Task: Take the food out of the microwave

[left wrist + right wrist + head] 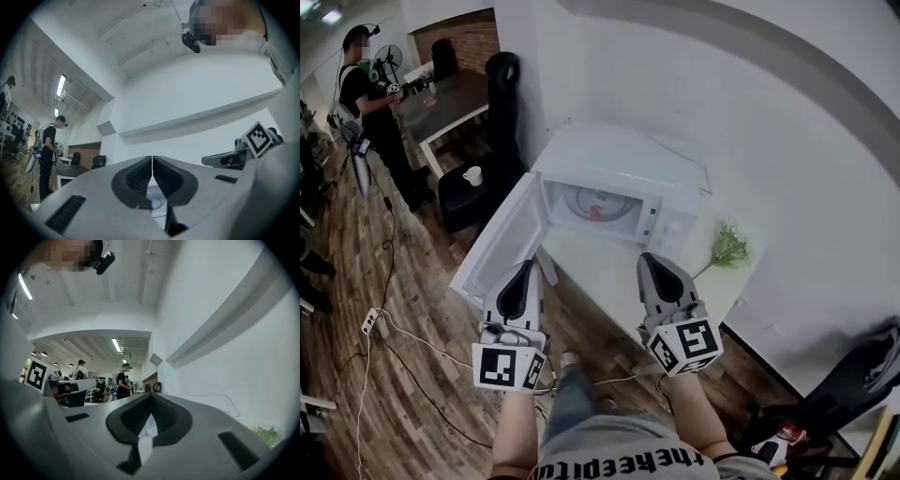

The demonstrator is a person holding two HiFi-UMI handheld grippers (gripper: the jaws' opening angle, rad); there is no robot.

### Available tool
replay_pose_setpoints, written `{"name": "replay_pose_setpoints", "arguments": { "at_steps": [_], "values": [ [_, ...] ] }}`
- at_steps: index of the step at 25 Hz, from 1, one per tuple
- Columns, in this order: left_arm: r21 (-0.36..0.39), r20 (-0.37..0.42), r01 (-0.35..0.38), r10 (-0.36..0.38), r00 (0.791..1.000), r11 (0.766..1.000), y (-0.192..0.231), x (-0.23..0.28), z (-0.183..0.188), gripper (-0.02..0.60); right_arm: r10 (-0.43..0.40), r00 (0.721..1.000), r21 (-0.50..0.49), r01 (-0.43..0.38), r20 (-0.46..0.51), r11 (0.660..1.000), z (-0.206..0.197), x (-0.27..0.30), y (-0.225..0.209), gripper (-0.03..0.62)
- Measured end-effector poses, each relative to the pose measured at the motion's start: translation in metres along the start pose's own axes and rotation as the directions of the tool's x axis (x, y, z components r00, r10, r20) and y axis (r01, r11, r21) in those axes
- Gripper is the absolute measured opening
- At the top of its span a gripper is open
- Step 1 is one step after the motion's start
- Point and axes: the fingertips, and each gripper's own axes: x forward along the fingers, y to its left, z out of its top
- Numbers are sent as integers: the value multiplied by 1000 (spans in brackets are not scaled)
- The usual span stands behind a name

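The white microwave stands on a white table with its door swung wide to the left. On the glass turntable inside lies a small red piece of food. My left gripper hovers in front of the door's lower edge, shut and empty. To its right, my right gripper hangs over the table in front of the control panel, also shut on nothing. Both point toward the oven and stay outside the cavity. In the gripper views the left gripper and right gripper show pads pressed together.
A green sprig lies on the table right of the microwave. A black stool with a white cup stands left of the table. A person stands far left by a dark desk. Cables and a power strip lie on the wood floor.
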Motion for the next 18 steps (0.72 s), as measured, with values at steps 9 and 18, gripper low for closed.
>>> {"name": "replay_pose_setpoints", "arguments": {
  "at_steps": [9, 18],
  "values": [
    [2, -28, 66, -66, 997, 998, 14, 50, -29, 9, -13, 999, 1, 13, -49, 1000, -33, 61, -15, 3],
    [0, -48, 114, -114, 992, 993, 32, 90, -63, 9, -30, 988, 21, 34, -150, 999, -89, 118, -30, 3]
  ]
}}
